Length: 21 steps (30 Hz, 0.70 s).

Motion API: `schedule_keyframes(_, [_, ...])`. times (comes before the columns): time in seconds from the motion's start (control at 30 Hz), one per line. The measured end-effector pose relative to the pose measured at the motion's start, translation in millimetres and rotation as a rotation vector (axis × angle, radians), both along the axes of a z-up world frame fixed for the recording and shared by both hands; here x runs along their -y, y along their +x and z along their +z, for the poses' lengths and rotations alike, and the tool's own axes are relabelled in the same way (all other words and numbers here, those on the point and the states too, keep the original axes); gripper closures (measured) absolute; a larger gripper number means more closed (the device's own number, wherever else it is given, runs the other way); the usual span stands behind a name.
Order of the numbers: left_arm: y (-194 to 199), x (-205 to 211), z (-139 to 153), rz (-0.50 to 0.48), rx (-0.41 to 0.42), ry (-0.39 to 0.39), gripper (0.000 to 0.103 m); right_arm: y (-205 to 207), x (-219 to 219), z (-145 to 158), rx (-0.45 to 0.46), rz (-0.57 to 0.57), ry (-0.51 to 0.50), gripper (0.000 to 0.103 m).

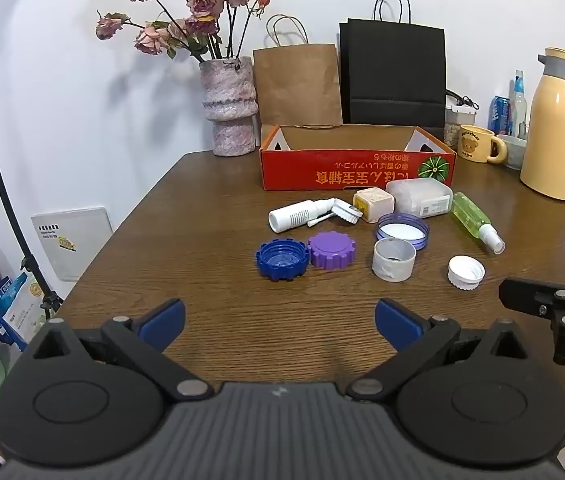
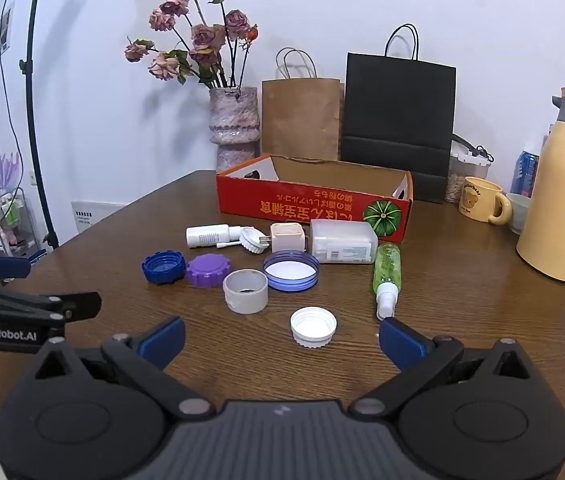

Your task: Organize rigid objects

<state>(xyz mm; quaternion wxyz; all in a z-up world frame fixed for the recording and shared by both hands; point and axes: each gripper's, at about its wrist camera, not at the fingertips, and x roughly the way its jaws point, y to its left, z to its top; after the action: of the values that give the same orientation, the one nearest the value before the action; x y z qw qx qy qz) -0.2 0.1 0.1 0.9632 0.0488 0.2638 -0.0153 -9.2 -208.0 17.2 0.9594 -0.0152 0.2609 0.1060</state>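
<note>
The white cap (image 2: 313, 326) is my likely first pick: it lies open side up on the bench (image 2: 482, 320), well in front of the red box (image 2: 314, 208) and nearest to my right gripper (image 2: 282, 336). It sits just ahead of that gripper's jaws, slightly right of their midline, not yet between them. Those jaws stand wide and hold nothing. To do this well, I judge I should come down over the cap, centre it, and close across its ribbed rim, since the low wall gives little to grip.

Between the cap and the box lie the grey ring (image 2: 245, 291), the clear blue lid (image 2: 290, 270), the purple cap (image 2: 207, 270) and the dark blue cap (image 2: 163, 266). The green spray bottle (image 2: 386, 276) lies on its side in front of the box's right corner. Closest to the box are the white tube (image 2: 212, 236), the plug (image 2: 287, 237) and the clear case (image 2: 342, 241).

My left gripper (image 1: 280, 320) hovers well short of the caps, jaws wide and empty. The box looks empty as far as I can see, so the sorting seems barely begun.
</note>
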Motion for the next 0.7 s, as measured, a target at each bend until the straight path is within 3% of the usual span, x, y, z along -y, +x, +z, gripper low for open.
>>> schedule_keyframes(0.7, [-0.8, -2.1, 5.2, 0.0, -0.007, -0.009, 0.0, -2.7, -1.5, 0.7, -0.001, 0.002, -0.006, 0.0])
